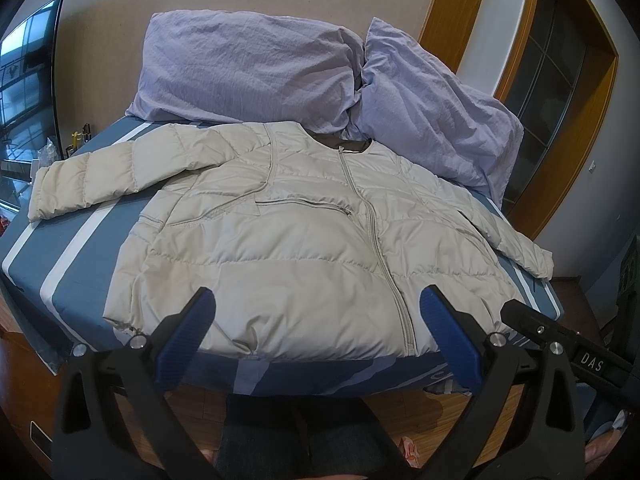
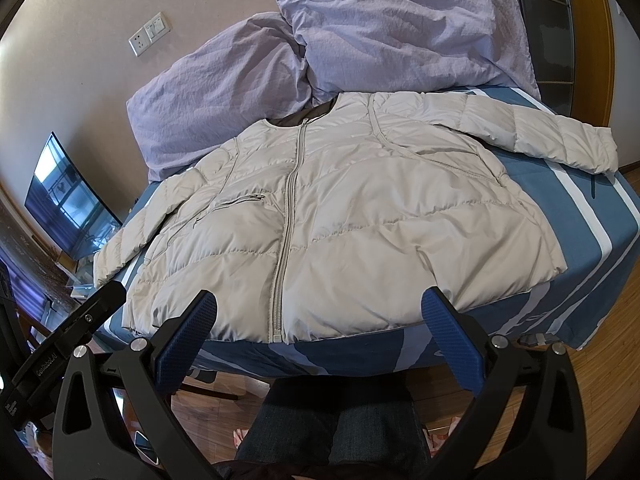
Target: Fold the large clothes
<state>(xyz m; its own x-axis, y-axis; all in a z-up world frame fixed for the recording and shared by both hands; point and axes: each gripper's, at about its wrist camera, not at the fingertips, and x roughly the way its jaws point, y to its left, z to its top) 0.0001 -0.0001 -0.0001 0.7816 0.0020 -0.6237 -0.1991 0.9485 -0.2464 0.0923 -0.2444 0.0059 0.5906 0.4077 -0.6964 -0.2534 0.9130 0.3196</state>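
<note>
A pale beige quilted puffer jacket (image 1: 280,236) lies face up and zipped on the bed with the blue-and-white striped sheet (image 1: 60,240), its collar toward the two lilac crumpled pillows (image 1: 248,68) and its hem along the bed's near edge. Both sleeves are spread out from the jacket's body, one reaching each side of the bed. No fold appears to be made yet. A good first fold would probably take one sleeve near its cuff and lay it flat across the jacket's chest, pinching only the padded fabric and keeping the zip line straight. The left tool (image 1: 316,298) is spread wide and holds nothing, poised just short of the jacket's hem. The right tool (image 2: 318,300) is likewise wide and empty, beside the same hem.
</note>
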